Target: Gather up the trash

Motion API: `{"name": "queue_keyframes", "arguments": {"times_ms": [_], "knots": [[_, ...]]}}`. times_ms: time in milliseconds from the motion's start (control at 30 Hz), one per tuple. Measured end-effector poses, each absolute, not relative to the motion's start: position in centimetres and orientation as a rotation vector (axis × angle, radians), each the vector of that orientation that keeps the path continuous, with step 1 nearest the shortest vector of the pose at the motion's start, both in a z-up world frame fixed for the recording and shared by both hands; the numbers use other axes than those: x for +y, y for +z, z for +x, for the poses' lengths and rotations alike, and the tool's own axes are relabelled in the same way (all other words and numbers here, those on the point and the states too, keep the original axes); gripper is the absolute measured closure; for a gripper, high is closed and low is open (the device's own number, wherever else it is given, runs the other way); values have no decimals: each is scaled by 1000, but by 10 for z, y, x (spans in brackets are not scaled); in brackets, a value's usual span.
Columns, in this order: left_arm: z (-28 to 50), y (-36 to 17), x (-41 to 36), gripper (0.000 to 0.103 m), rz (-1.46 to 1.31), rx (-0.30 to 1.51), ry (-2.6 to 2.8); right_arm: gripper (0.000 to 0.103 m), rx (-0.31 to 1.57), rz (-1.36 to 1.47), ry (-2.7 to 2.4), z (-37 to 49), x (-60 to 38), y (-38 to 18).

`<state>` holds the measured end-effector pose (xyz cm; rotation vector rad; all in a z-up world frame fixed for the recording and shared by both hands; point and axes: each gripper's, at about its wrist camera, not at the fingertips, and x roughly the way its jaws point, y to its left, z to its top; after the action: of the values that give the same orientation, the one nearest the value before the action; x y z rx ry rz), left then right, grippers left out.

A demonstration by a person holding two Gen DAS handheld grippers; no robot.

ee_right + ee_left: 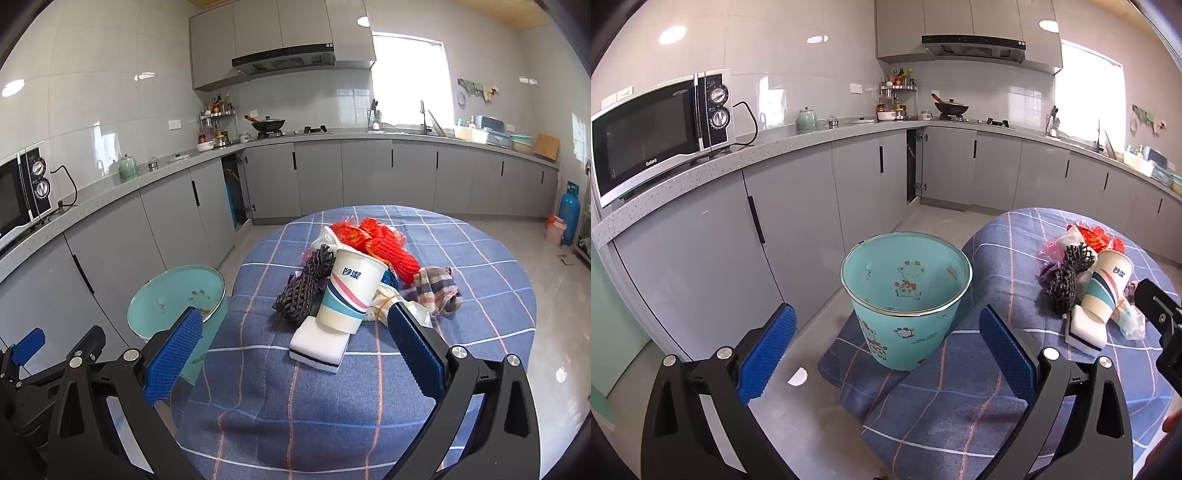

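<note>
**A:** How far along is the collecting?

**B:** Barely begun, I'd judge. The table (480, 332), under its blue checked cloth, carries the whole heap of trash (354, 273) near its middle. The bin (905, 295) stands at the table's edge on the left side and looks empty; in the left wrist view only its printed inner wall shows, though the very bottom is hidden, so I can't rule out a scrap there.

**A:** And the grippers?

**B:** Both idle. The left gripper (886, 350) has its jaws spread wide with nothing between them, aimed at the bin. The right gripper (295, 350) is likewise released and empty, facing the heap.

**A:** What's in the heap?

**B:** Red netting (384, 243) at the back, a checked rag (439, 288) on the right, black mesh (303, 288) on the left, a cup (351, 291) tilted over a white sponge (321, 343), and crumpled wrappers (384, 299) beneath.

**A:** So what's left?

**B:** Everything, it seems: each piece has yet to reach the bin.
</note>
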<state>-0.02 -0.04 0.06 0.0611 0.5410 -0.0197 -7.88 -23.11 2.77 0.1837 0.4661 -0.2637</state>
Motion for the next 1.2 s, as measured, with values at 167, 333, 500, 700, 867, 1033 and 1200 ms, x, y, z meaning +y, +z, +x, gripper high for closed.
{"name": "queue_keyframes", "arguments": {"times_ms": [167,333,500,700,867,1033,1200], "knots": [[1,0,-5,6,59,550,-18,4,464,185,-263,-79,-232,29],[1,-2,3,6,44,562,-23,4,461,187,-270,-80,-231,26],[0,-2,3,6,56,561,-26,4,458,193,-272,-82,-232,27],[0,-2,0,6,58,566,-22,4,463,192,-271,-81,-233,30],[-1,-1,0,6,58,565,-26,4,463,193,-270,-81,-233,30],[-1,-3,0,6,59,565,-27,4,464,192,-270,-81,-232,30],[-1,-3,0,6,57,565,-27,4,463,194,-271,-81,-232,30]]}}
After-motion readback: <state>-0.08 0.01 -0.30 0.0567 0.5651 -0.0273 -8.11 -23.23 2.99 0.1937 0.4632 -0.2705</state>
